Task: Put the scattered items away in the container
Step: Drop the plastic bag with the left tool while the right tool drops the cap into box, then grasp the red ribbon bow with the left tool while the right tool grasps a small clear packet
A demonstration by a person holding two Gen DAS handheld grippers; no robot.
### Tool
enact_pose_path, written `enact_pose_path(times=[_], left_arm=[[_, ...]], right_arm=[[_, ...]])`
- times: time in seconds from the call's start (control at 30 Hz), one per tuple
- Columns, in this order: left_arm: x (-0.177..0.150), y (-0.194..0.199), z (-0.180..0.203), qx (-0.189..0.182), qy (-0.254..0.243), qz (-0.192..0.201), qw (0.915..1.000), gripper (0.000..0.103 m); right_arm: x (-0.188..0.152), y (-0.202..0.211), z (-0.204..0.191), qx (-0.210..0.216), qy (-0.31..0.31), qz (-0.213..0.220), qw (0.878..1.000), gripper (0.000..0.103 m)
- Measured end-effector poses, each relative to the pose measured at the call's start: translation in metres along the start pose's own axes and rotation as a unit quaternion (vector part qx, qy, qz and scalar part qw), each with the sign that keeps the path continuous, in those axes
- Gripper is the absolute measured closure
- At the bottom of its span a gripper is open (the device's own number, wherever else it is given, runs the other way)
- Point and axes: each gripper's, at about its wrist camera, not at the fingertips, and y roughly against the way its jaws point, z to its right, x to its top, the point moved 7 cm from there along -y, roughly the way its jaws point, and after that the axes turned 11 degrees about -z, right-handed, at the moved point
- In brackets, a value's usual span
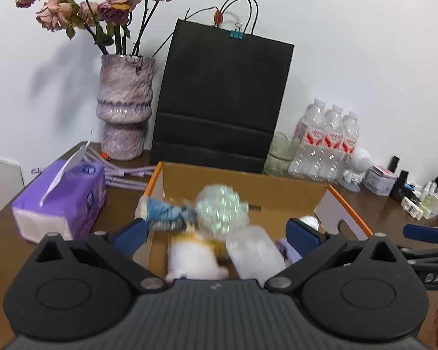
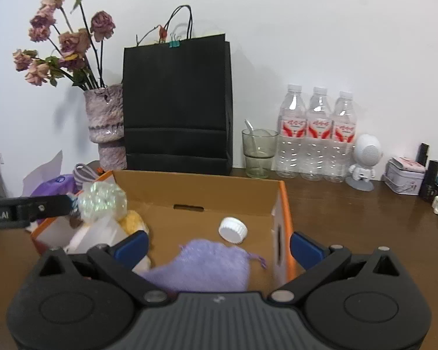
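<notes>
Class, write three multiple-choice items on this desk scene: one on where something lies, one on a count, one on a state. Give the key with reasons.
1. Where does the white bottle cap lie?
A. on the floor of the cardboard box
B. inside the glass cup
C. on top of the tissue pack

2. How many water bottles stand by the wall?
A. two
B. three
C. five

3. How do the fingers of the right gripper stand?
A. shut on the cap
B. shut on the purple knitted pouch
C. spread apart, holding nothing

Key:
1 A: the cap rests on the brown box floor, just beyond the purple knitted pouch.
2 B: three capped bottles with red labels stand side by side, right of the glass cup.
3 C: the blue pads sit wide apart, with the pouch lying loose beneath them.
</notes>
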Motion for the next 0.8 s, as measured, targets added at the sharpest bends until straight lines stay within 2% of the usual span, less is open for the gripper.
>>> enact_pose_path(times=[0.13,0.23,0.47,0.63,0.8], left_arm=[[-0.018,0.012,0.005,-0.008,-0.006,-0.01,0.9999,0.0],[-0.034,0.017,0.017,-0.015,-0.018,-0.016,0.9996,0.0],[-0.073,0.006,0.061,-0.029,-0.032,-0.047,0.998,0.0],[-0.093,-0.006,0.094,-0.027,-0.037,-0.054,0.9975,0.0],[-0.1,-0.021,0.115,-0.02,-0.025,-0.059,0.9978,0.0]], right_arm=[[-0.023,0.021,0.02,-0.006,-0.004,-0.006,1.0,0.0],[-0.043,0.03,0.034,-0.034,0.004,-0.014,0.999,0.0],[-0.09,0.028,0.056,-0.056,0.017,-0.052,0.997,0.0],[-0.106,0.017,0.061,-0.056,0.034,-0.065,0.996,0.002],[-0.111,0.012,0.062,-0.048,0.037,-0.065,0.996,0.009]])
